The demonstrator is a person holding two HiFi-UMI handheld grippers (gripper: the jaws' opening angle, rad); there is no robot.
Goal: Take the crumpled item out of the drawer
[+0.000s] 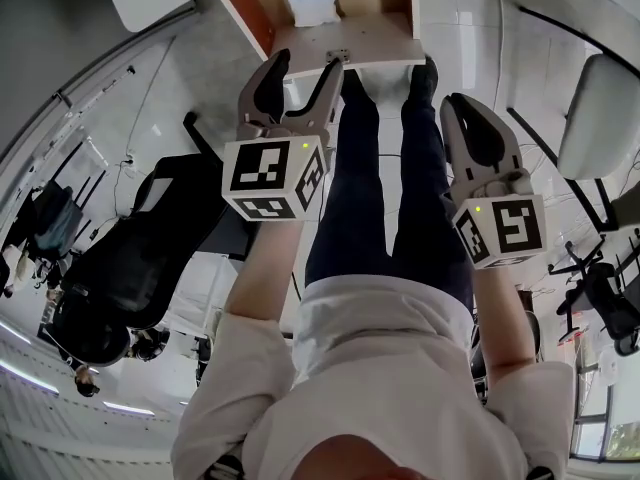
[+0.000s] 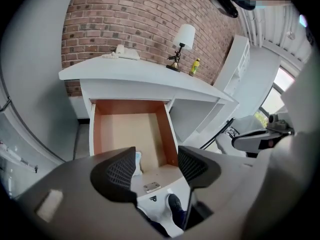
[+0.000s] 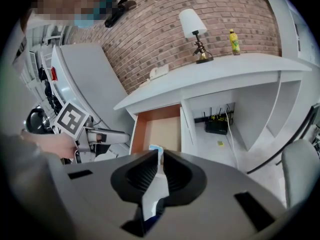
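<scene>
Left gripper (image 1: 305, 68) had its jaws wide apart and empty over the drawer (image 1: 380, 53) front edge; right gripper (image 1: 462, 103) had its jaws together. The crumpled item (image 1: 310, 3) sat just behind that edge, left of centre. Best bet was probably dropping straight down to straddle it.

Left gripper (image 2: 157, 166), grey plastic two-jaw tool with black ribbed pads and a marker cube: held forward on the bare left forearm (image 1: 262, 273), jaws spread wide, nothing between them. Right gripper (image 3: 160, 170), same make: held alongside, nearer the body, on the bare right forearm (image 1: 503, 318), jaws drawn almost together with only a thin gap, nothing gripped. White short sleeves (image 1: 235, 388) at both shoulders.
</scene>
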